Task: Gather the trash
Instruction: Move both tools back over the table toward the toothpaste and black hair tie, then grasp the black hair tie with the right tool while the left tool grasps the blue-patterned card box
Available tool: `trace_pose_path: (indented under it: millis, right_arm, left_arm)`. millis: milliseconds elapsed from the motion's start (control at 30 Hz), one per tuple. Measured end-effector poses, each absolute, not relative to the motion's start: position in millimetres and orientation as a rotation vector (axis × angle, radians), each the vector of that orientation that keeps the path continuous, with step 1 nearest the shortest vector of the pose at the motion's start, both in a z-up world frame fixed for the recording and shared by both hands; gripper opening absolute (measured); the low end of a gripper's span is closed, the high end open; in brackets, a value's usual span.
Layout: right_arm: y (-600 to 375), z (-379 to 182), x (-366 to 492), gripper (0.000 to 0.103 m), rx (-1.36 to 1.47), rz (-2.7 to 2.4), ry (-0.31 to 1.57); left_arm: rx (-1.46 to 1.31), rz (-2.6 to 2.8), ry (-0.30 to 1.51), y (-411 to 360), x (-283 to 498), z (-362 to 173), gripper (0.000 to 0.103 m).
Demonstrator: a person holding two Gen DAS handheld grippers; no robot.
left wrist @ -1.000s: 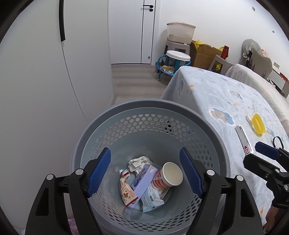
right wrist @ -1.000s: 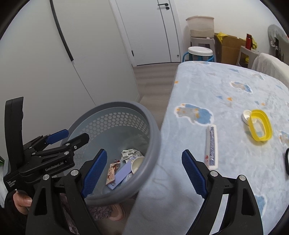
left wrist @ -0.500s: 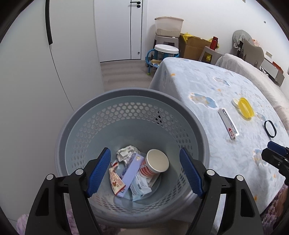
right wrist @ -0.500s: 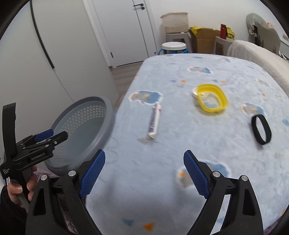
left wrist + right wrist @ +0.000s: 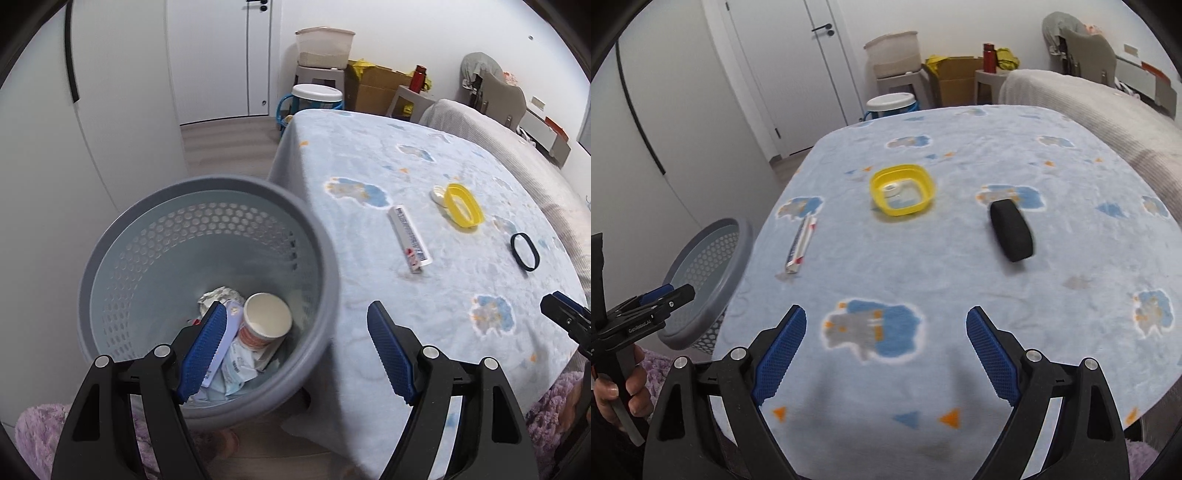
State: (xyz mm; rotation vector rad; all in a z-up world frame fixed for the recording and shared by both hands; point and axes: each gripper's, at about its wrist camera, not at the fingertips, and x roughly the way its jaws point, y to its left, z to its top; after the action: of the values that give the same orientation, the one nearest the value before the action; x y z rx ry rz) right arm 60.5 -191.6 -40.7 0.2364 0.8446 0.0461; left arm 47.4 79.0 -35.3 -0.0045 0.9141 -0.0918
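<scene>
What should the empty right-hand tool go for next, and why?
Probably the long flat wrapper. The right gripper hangs open and empty over the blanket-covered table, and that wrapper lies flat on the side nearest the waste basket, which already holds a paper cup and other scraps.

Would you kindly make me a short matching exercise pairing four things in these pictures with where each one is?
Things:
1. paper cup
2. yellow lid
3. black band
4. long wrapper

Places:
A. on the blanket, nearest the basket
B. on the blanket, furthest from the basket
C. inside the basket, among other trash
D. on the blanket, between the other two items there

Pairs: 1-C, 2-D, 3-B, 4-A
</scene>
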Motion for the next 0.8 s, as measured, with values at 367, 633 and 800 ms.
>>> trace_pose_path:
  millis: [367,633,800]
  right_arm:
    - [-242,-36,84,0.087,0.171,-0.02,0.847]
    - [-263,-54,125,0.087,0.132,-0.049,0.89]
    - [-273,-71,142,0.079,0.146,-0.062,0.932]
  left_arm:
    - [0.053,-0.15,0.876,16,62,-20,0.075]
    - [0.037,-0.147,0.91,-7,78,-28,0.075]
    - [0.047,-0.141,0.934,-15,87,-38,0.075]
